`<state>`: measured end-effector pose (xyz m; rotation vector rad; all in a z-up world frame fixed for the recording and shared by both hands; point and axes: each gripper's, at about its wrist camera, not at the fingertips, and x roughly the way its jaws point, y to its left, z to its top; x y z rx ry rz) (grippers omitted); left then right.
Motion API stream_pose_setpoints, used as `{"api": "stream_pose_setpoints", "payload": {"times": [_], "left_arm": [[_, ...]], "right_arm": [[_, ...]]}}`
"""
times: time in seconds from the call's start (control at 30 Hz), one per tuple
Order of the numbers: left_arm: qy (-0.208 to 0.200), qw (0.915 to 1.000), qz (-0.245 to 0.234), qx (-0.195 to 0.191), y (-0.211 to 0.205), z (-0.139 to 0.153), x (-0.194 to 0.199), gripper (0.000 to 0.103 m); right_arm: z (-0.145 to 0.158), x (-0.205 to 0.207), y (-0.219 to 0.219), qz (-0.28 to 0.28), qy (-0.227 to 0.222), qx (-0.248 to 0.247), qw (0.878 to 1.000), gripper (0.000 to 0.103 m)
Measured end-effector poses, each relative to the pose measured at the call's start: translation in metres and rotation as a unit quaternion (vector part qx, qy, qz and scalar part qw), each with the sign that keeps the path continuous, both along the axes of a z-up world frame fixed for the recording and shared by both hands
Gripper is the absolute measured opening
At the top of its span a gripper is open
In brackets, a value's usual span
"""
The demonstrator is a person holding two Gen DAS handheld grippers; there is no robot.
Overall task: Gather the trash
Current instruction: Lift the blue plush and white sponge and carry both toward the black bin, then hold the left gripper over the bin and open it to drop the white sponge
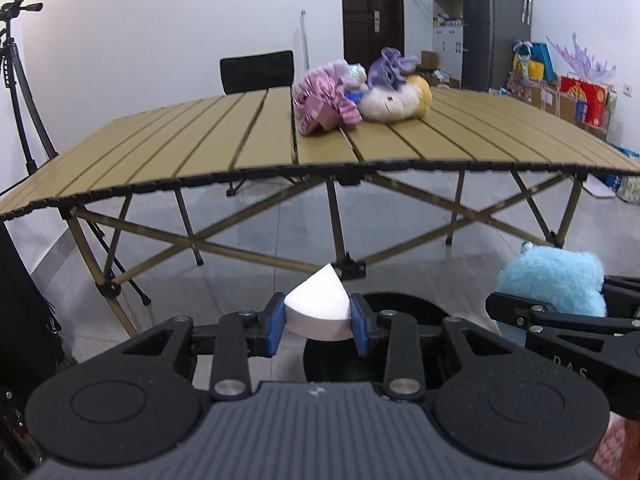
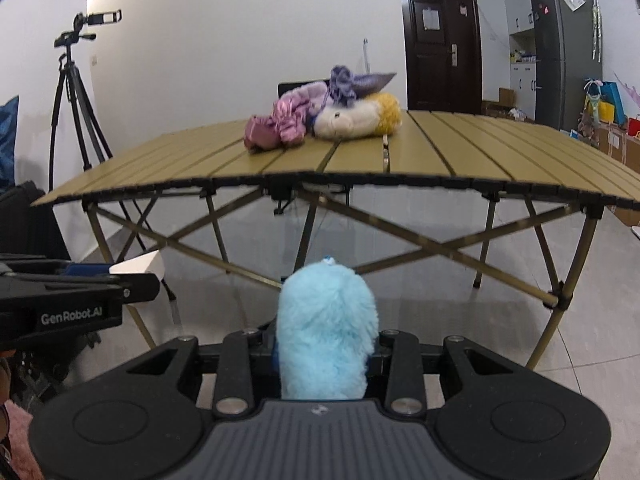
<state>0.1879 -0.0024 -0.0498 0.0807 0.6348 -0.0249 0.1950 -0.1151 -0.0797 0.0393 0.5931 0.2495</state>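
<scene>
My left gripper (image 1: pixel 318 326) is shut on a white wedge-shaped foam piece (image 1: pixel 316 308), held over the dark round opening of a black bin (image 1: pixel 400 304) below the table's front edge. The wedge also shows in the right wrist view (image 2: pixel 140 267). My right gripper (image 2: pixel 326 354) is shut on a fluffy light-blue plush toy (image 2: pixel 326 332), held just right of the left gripper; the toy also shows in the left wrist view (image 1: pixel 554 282). The toy hides the right fingertips.
A tan slatted folding table (image 1: pixel 200 140) stands ahead, with a heap of pink, purple and cream plush toys (image 1: pixel 360 92) on it. A black chair (image 1: pixel 256 70) is behind it. A tripod (image 1: pixel 20 80) stands at left. Boxes and bags (image 1: pixel 568 88) line the right wall.
</scene>
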Motion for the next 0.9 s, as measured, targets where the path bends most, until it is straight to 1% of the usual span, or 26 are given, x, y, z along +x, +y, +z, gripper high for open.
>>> {"api": "stream_pose_setpoints", "payload": {"times": [0.27, 0.37, 0.47, 0.73, 0.9], "left_arm": [[0.034, 0.9991, -0.015, 0.022, -0.007, -0.023, -0.005, 0.034], [0.055, 0.9980, -0.016, 0.029, -0.008, -0.035, -0.004, 0.034], [0.071, 0.9965, -0.017, 0.042, -0.010, -0.048, -0.005, 0.034], [0.111, 0.9924, -0.012, 0.051, -0.005, -0.071, 0.000, 0.034], [0.135, 0.9885, -0.009, 0.067, -0.004, -0.086, 0.005, 0.034]], "right_arm": [[-0.018, -0.002, 0.002, 0.007, 0.045, -0.015, 0.999, 0.032], [-0.026, -0.001, 0.001, 0.006, 0.064, -0.022, 0.998, 0.032], [-0.034, 0.001, 0.000, 0.006, 0.080, -0.024, 0.997, 0.032], [-0.056, 0.005, -0.003, 0.002, 0.118, -0.038, 0.992, 0.032], [-0.073, 0.010, -0.004, -0.001, 0.152, -0.045, 0.987, 0.032]]}}
